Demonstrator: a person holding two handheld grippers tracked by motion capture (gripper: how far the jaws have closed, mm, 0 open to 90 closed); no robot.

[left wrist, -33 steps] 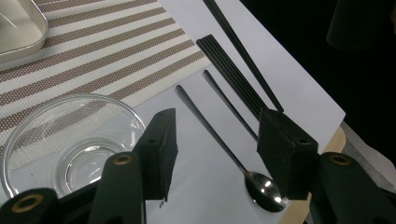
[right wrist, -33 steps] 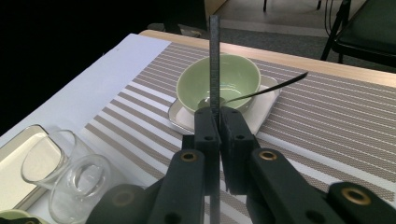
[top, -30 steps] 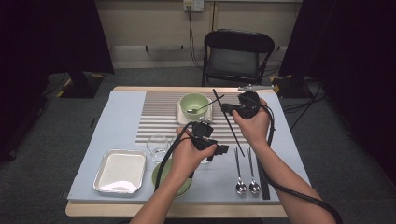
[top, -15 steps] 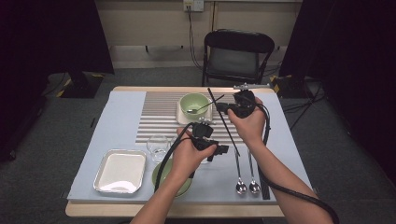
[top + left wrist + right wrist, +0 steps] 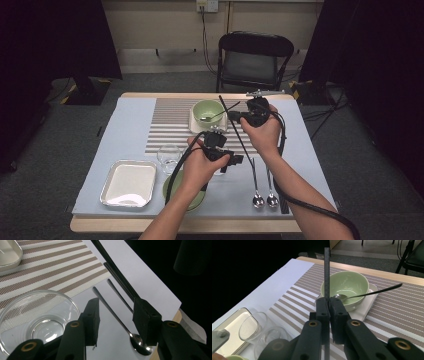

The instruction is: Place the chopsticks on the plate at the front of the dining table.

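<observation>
My right gripper [image 5: 239,116] [image 5: 329,305] is shut on a long black chopstick [image 5: 240,135] [image 5: 326,272], held in the air just right of the green bowl [image 5: 209,111] [image 5: 344,286]. A metal spoon [image 5: 372,293] leans in that bowl. My left gripper [image 5: 231,159] [image 5: 116,312] hovers low over the table's middle. Its jaws have just been closing but stand apart with nothing between the pads. Beyond them two spoons [image 5: 113,311] [image 5: 257,192] lie flat beside a black chopstick [image 5: 120,280].
The bowl rests on a white square dish [image 5: 364,308] on a striped mat [image 5: 170,125]. A small glass bowl [image 5: 37,320] sits beside the left jaw. A glass [image 5: 169,156], metal tray [image 5: 129,182] and green plate [image 5: 192,199] occupy the near left. A chair [image 5: 255,60] stands behind.
My right hand has drifted slightly left and toward me with the chopstick. The left hand has stayed where it was.
</observation>
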